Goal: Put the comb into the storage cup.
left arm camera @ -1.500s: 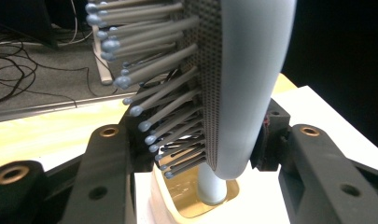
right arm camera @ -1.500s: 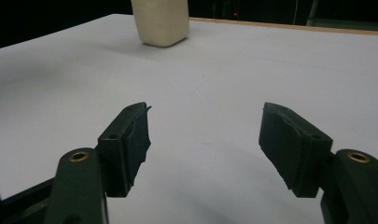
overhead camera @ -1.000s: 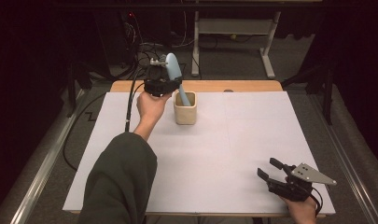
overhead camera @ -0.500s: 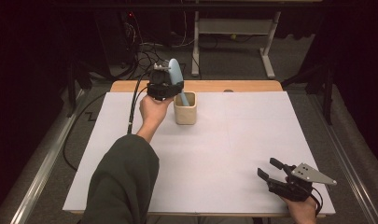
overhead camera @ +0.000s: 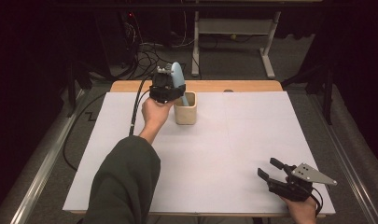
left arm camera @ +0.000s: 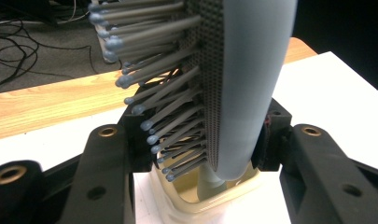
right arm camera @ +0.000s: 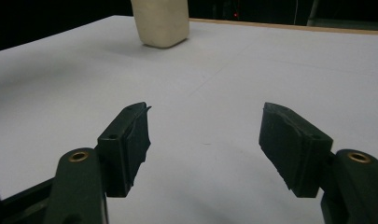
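A light blue hairbrush stands nearly upright with its handle down inside a cream cup at the back of the table. My left gripper is shut on the brush head. In the left gripper view the black jaws press on both sides of the hairbrush; the grey bristles point left and the cup lies just below. My right gripper rests near the front right corner, open, with nothing between its pads. From there the cup is far off.
A white sheet covers the table, and a strip of wooden tabletop shows along the far edge. Cables and a white metal stand lie on the floor behind. A black cable trails from the left gripper.
The left gripper has shifted slightly right and down with the brush, whose handle now sits lower in the cup. The right gripper has not moved.
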